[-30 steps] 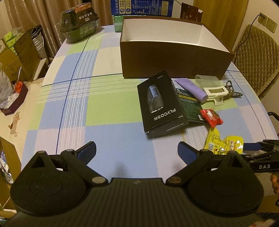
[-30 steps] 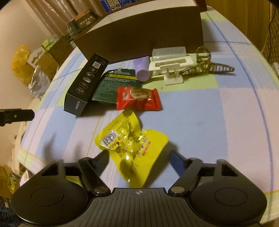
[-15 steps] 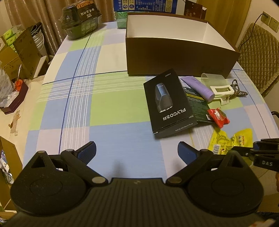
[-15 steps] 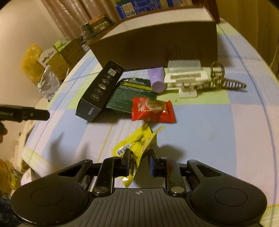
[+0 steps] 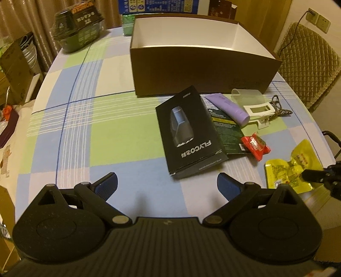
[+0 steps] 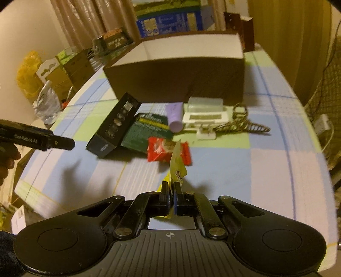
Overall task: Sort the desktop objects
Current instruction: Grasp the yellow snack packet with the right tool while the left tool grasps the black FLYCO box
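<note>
Clearly the table [image 5: 119,136] carried everything: the open box [image 5: 198,72] toward its far edge, the black carton [image 5: 189,132] mid-surface, the red packet [image 6: 168,149] and the yellow sachet [image 6: 178,165] nearer the right edge. The right gripper [image 6: 171,189] had its jaws pinched fully together on the sachet's edge, lifting it clear. Light, limp and probably slippery, the foil would likely flop, so a grip across its flat seam looked safest. The left gripper [image 5: 167,184] hung wide apart, holding nothing.

A home: checked tablecloth [image 5: 102,127], curtains [image 5: 32,17], padded chair [image 5: 307,59].
</note>
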